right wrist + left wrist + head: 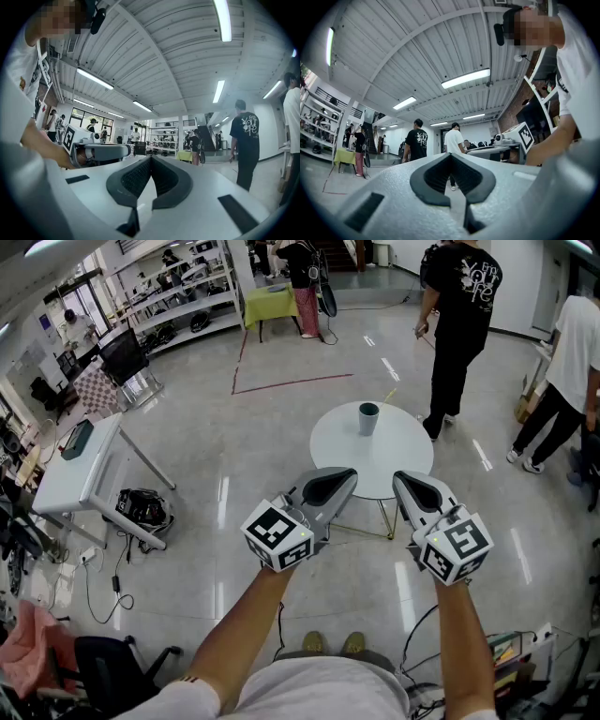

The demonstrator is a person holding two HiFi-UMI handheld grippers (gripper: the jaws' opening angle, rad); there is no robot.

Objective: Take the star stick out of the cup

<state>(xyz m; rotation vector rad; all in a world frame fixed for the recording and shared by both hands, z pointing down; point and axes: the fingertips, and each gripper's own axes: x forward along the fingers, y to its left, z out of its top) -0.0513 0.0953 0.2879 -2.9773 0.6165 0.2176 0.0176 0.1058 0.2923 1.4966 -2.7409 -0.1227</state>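
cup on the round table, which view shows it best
The head view: the cup stands upright on the round table, small but whole and with nothing in front of it. The left and right gripper views look across the room, not at the table, and show no cup.

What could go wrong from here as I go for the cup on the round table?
1. The left gripper and right gripper are both shut and well short of the cup; reaching in closed could knock it over.
2. A person in black stands beside the round table and may step into the path.
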